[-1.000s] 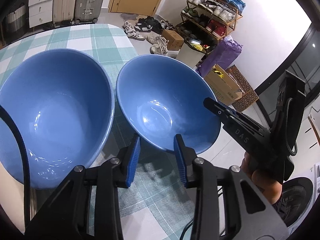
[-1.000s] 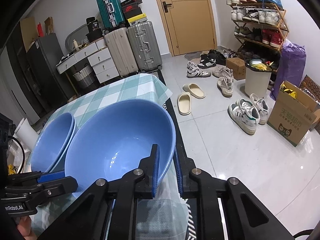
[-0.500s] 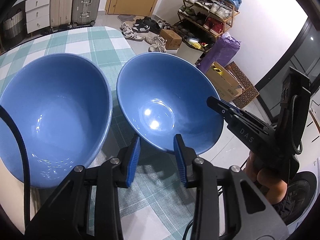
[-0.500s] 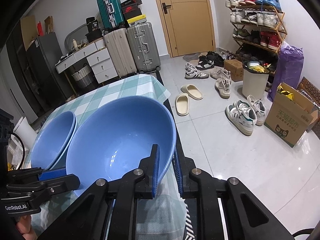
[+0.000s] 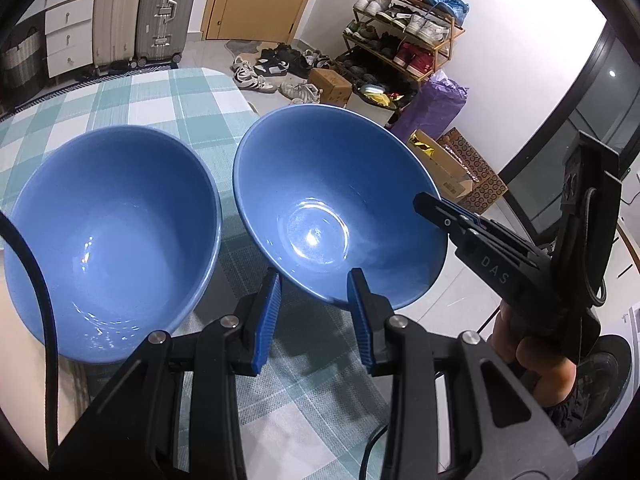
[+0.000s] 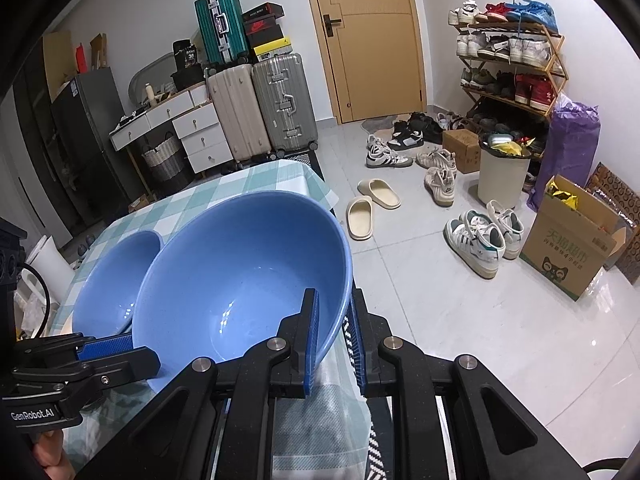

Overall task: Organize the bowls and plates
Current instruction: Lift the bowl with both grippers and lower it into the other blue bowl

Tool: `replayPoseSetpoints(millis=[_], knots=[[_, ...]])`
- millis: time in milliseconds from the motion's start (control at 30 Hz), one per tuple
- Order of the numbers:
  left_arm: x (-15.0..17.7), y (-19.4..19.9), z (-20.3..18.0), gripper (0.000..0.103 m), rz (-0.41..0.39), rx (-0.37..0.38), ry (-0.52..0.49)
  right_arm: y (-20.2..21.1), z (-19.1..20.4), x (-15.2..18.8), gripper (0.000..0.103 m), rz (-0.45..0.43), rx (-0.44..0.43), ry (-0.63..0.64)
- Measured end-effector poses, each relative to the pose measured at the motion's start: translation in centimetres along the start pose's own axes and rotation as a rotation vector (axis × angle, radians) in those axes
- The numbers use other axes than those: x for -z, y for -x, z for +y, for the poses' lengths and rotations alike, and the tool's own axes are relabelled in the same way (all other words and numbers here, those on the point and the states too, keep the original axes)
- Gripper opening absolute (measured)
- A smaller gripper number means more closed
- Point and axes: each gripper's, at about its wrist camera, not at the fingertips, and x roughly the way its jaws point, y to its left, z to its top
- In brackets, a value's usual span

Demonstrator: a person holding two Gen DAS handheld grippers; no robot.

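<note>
1. Your right gripper (image 6: 334, 334) is clamped on the rim of the lifted blue bowl (image 6: 240, 280): one blue pad sits inside the wall, the other outside, with the rim pinched between them. In the left wrist view the same gripper (image 5: 430, 206) reaches that rim from the right.
2. Your left gripper (image 5: 314, 322) stands with its jaws narrowly parted and nothing between them. Its pads hang just in front of the held bowl's (image 5: 336, 204) near wall, above the tablecloth (image 5: 160, 96).
3. The held bowl is tilted, with its open side turned toward your left gripper. It is at the table's right edge, partly past it, with floor visible beneath its far side.
4. The second blue bowl (image 5: 112, 232) lies just beside the held one, further in from the right edge. Whether the two rims touch cannot be told. In the right wrist view this bowl (image 6: 114, 284) sits partly behind the held one.
5. Beyond the table's far edge stand two suitcases (image 5: 140, 12), a white drawer unit (image 5: 68, 36), a door (image 6: 368, 36) and a shoe rack (image 6: 508, 60).
</note>
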Motion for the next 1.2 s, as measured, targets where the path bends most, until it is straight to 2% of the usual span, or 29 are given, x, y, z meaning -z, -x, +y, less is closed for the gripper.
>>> replayPoseSetpoints(millis=[767, 1200], knots=[[1.3, 8.1, -1.0, 0.031, -0.100, 0.033, -0.035, 5.6, 3.6, -1.1, 0.015, -0.080, 0.020, 0.047], [2.3, 13.4, 0.3, 0.031, -0.160, 0.022, -0.017, 7.8, 7.3, -2.2, 0.015, -0.119, 0.002, 0.102]])
